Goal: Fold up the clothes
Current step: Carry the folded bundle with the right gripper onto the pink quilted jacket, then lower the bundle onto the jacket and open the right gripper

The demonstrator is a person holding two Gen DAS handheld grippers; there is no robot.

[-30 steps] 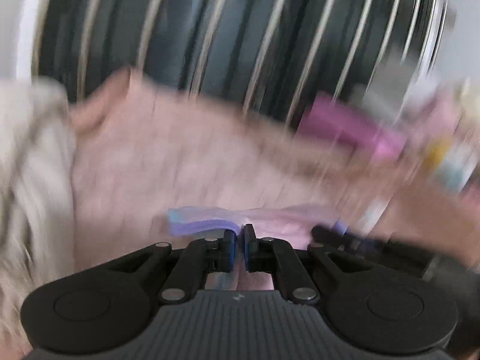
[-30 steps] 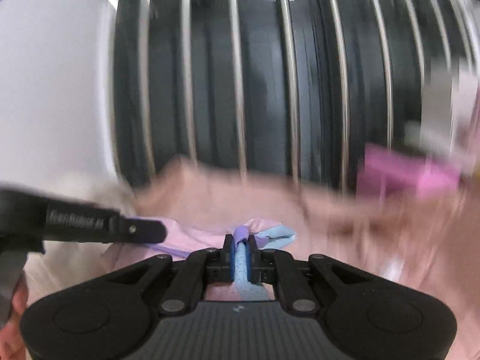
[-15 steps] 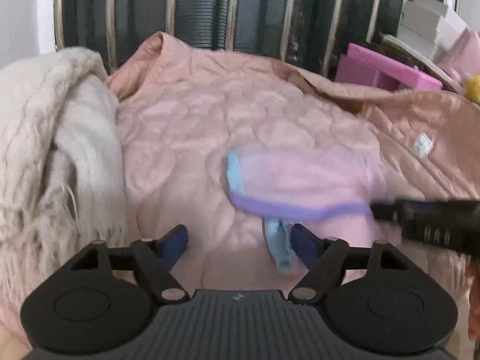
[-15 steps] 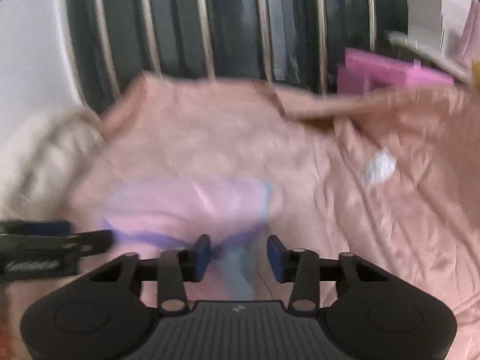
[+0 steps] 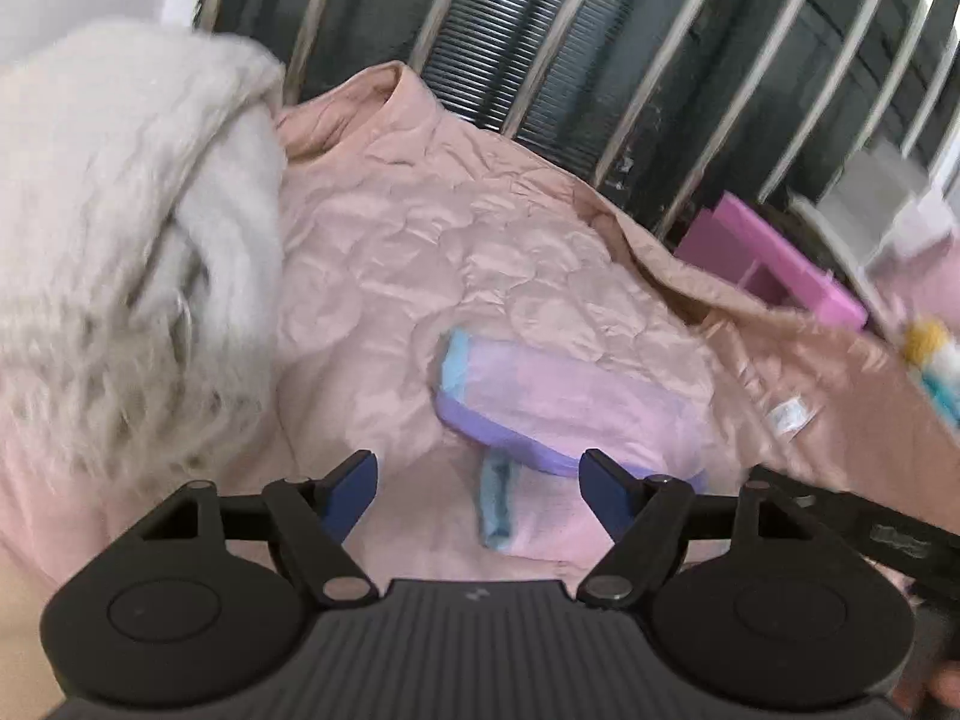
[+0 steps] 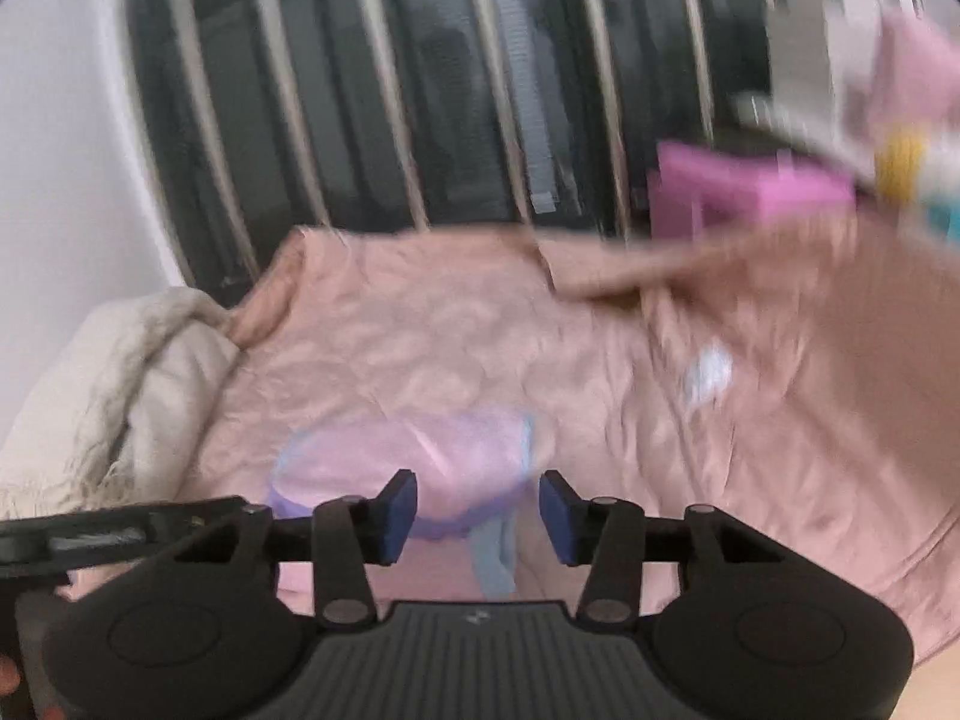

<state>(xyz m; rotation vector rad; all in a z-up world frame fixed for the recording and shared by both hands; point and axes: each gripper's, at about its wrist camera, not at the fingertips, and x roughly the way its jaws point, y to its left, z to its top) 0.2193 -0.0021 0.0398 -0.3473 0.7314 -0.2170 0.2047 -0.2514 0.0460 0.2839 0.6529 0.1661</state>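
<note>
A small pink garment point(image 5: 570, 396) with purple and light-blue trim lies folded on the pink quilted bedspread point(image 5: 450, 228). My left gripper point(image 5: 480, 483) hovers just in front of it, open, and only a blue trim strip point(image 5: 498, 504) of the garment shows between its fingers, untouched by the pads. In the right wrist view the same garment point(image 6: 420, 456) lies just beyond my right gripper point(image 6: 478, 507), which is open with nothing pressed between its pads. The right gripper's arm point(image 5: 870, 528) reaches in beside the garment's right end.
A cream fuzzy blanket point(image 5: 120, 240) is heaped on the left of the bed. Dark headboard bars point(image 5: 600, 60) stand behind the bedspread. A pink box point(image 5: 774, 264) and blurred toys sit at the back right. A white label point(image 5: 792, 417) shows on the quilt.
Both grippers were shut on the garment's trim. They have opened and let go. The garment now lies flat on the quilt, and both grippers have drawn back from it.
</note>
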